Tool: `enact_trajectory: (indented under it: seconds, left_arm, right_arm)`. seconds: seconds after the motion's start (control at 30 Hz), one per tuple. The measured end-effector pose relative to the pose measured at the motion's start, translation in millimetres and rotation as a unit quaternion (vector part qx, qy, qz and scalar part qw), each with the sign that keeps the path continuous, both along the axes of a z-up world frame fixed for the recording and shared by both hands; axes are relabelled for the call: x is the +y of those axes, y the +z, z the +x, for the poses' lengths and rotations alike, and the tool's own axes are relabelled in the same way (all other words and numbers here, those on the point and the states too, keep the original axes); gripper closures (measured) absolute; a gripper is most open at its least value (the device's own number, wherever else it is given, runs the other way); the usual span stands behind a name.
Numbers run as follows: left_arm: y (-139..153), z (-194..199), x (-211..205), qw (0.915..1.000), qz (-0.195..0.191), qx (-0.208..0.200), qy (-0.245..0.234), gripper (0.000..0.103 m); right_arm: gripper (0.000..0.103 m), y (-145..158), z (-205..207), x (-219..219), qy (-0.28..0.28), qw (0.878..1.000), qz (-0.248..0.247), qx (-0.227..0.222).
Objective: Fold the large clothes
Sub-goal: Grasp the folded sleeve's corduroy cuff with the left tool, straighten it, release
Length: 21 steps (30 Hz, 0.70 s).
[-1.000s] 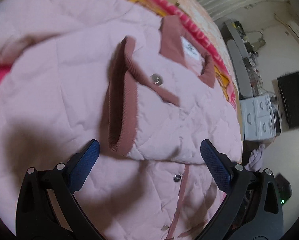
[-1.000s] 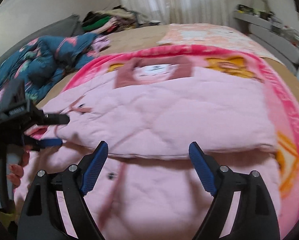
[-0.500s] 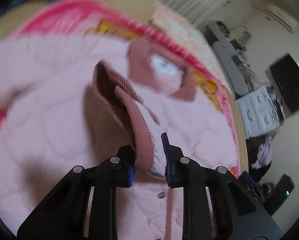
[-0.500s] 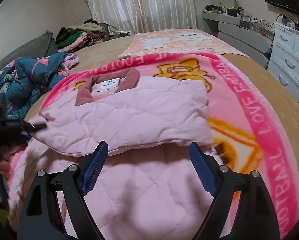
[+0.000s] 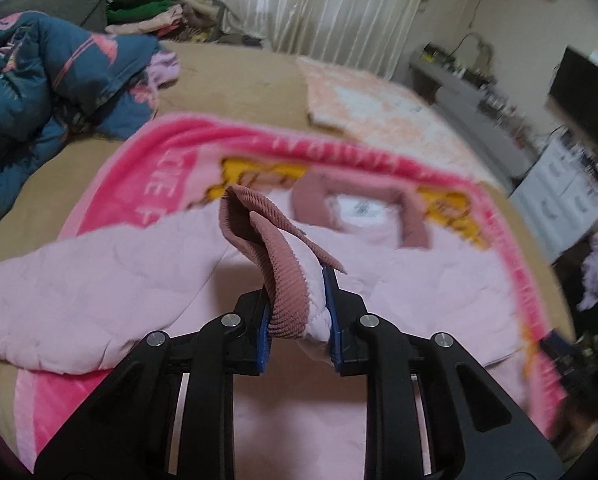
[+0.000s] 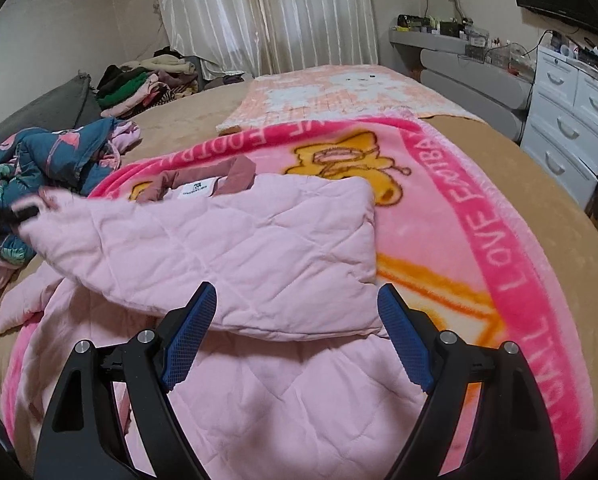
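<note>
A pale pink quilted jacket [image 6: 235, 248] with a dusty-rose corduroy collar [image 6: 241, 170] lies on a pink cartoon blanket [image 6: 495, 216] on the bed. My left gripper [image 5: 297, 312] is shut on the jacket's corduroy sleeve cuff [image 5: 279, 264] and holds it lifted above the jacket body [image 5: 419, 280]. In the right wrist view the left gripper [image 6: 23, 214] shows blurred at the far left, pulling the sleeve outward. My right gripper [image 6: 295, 340] is open and empty, just above the folded sleeve's lower edge.
A blue patterned duvet [image 5: 43, 76] is heaped at the left of the bed. A pile of clothes [image 6: 139, 88] lies at the back by the curtains. White drawers [image 6: 571, 120] and a grey shelf [image 6: 451, 44] stand at the right.
My left gripper closed on the sleeve cuff, then lifted it and pulled it leftward. My right gripper stayed open and drew back a little over the jacket.
</note>
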State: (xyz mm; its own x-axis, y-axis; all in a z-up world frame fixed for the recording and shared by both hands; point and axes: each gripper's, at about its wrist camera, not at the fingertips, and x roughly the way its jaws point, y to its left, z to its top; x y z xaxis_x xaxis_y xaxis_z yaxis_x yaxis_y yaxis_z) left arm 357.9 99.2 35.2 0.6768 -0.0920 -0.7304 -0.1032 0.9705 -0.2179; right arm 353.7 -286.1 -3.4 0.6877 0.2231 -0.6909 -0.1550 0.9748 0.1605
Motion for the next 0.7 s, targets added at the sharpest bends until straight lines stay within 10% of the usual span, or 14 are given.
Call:
enact_trajectory:
  seconds: [0.2,0.7]
  left_arm:
    - [-63.9,-3.3,13.8,0.9982,0.007,0.058,0.015,0.088]
    - [-101.4,-11.8,14.5,0.9959,0.02,0.087,0.013,0.084]
  right_arm:
    - [0.021,-8.8,13.0,15.8,0.013,1.0,-0.01,0.01]
    - [0.022,-59.0,59.8,48.1,0.013,0.994,-0.049,0.093]
